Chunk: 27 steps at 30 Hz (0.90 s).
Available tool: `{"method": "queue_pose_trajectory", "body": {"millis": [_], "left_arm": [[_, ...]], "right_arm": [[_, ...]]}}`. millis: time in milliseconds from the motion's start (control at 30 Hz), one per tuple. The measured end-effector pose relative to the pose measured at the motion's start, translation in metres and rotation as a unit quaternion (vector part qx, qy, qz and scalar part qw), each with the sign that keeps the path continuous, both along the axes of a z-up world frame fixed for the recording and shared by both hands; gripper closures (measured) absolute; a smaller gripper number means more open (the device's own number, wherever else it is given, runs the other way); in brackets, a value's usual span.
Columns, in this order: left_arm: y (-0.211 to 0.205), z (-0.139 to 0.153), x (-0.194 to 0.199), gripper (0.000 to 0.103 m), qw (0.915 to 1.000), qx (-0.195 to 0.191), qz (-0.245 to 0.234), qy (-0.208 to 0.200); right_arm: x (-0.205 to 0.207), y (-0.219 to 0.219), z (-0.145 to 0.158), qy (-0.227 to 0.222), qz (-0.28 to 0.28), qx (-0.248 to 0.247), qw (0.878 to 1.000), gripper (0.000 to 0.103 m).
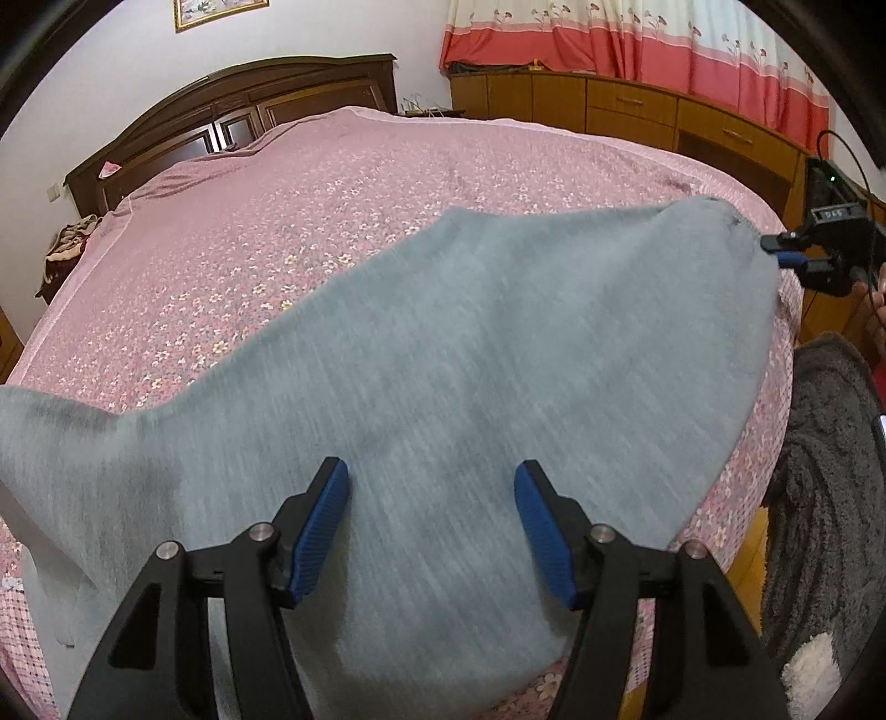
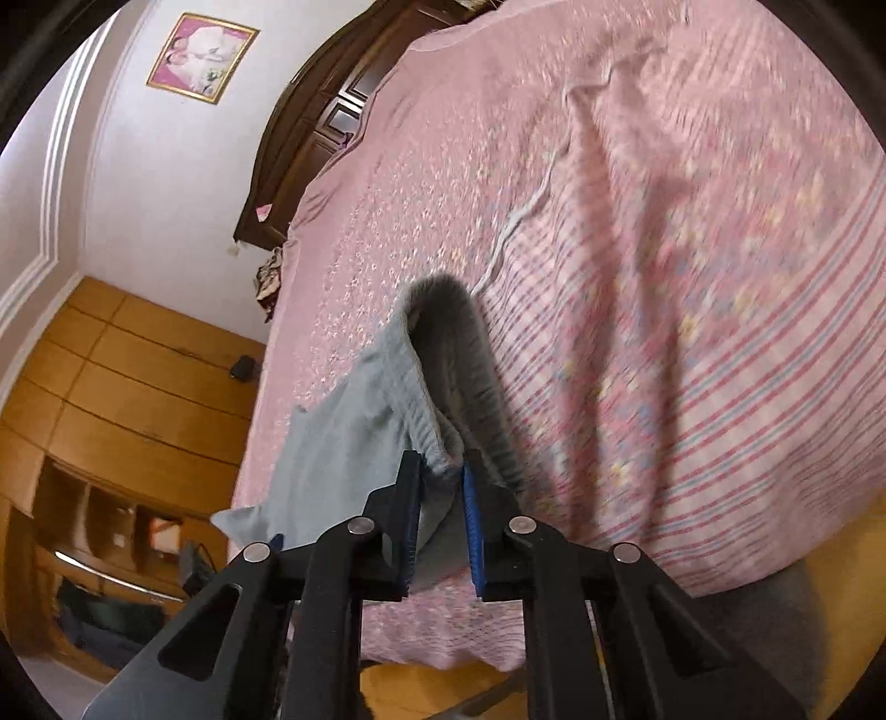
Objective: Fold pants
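Light grey pants (image 1: 443, 376) lie spread over the near part of a pink flowered bed (image 1: 310, 221). My left gripper (image 1: 432, 526) is open, its blue pads (image 1: 324, 531) wide apart just above the grey cloth, holding nothing. My right gripper (image 2: 443, 482) is shut on the pants' ribbed waistband (image 2: 426, 399) and holds that end lifted off the bed. In the left wrist view the right gripper (image 1: 775, 252) shows at the far right, pinching the raised corner of the pants.
A dark wooden headboard (image 1: 232, 111) stands at the bed's far end. Wooden cabinets (image 1: 637, 111) and red-and-cream curtains (image 1: 637, 39) line the right wall. A dark grey fluffy garment (image 1: 819, 471) is at the right of the bed. A wooden wardrobe (image 2: 127, 387) shows in the right wrist view.
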<state>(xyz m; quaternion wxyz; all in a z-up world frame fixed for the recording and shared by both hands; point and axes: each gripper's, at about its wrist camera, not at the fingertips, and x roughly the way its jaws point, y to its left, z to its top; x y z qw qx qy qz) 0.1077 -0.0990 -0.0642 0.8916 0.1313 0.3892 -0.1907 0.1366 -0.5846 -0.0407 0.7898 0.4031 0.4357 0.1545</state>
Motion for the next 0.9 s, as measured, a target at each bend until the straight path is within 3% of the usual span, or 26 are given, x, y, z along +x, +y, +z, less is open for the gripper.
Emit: {"method": "queue_pose_trajectory", "body": {"millis": [167,333,467,667,700,733,833,900], "left_arm": [[-0.002,-0.002,-0.001,0.037,1.0000,0.001,0.000,-0.003],[-0.002,-0.002,-0.001,0.037,1.0000,0.002,0.001,-0.005],[-0.002,-0.003,-0.001,0.036,1.0000,0.002,0.000,-0.005],[-0.001,-0.003,-0.004,0.036,0.9999,0.001,0.001,-0.011],[-0.001,-0.004,-0.004,0.036,0.9999,0.001,0.001,-0.011],[-0.001,-0.004,-0.004,0.036,0.9999,0.000,0.001,-0.011],[0.000,-0.002,-0.005,0.036,0.9999,-0.002,0.003,-0.010],[0.003,0.004,-0.010,0.036,0.9999,-0.006,0.010,-0.001]], "right_arm": [[0.006,-0.015,-0.007,0.027,0.010,-0.070,0.997,0.089],[0.001,-0.024,-0.015,0.017,0.006,-0.045,0.999,0.089],[-0.001,-0.023,-0.015,0.012,0.020,0.009,1.000,0.070],[0.005,-0.015,-0.017,0.022,0.031,-0.009,0.999,0.070],[0.007,-0.013,-0.017,0.023,0.028,-0.014,0.999,0.075],[0.008,-0.012,-0.016,0.025,0.024,-0.031,0.999,0.092],[0.010,-0.002,-0.011,0.045,0.026,-0.075,0.996,0.091],[0.005,0.004,0.004,0.044,0.018,-0.133,0.990,0.088]]}}
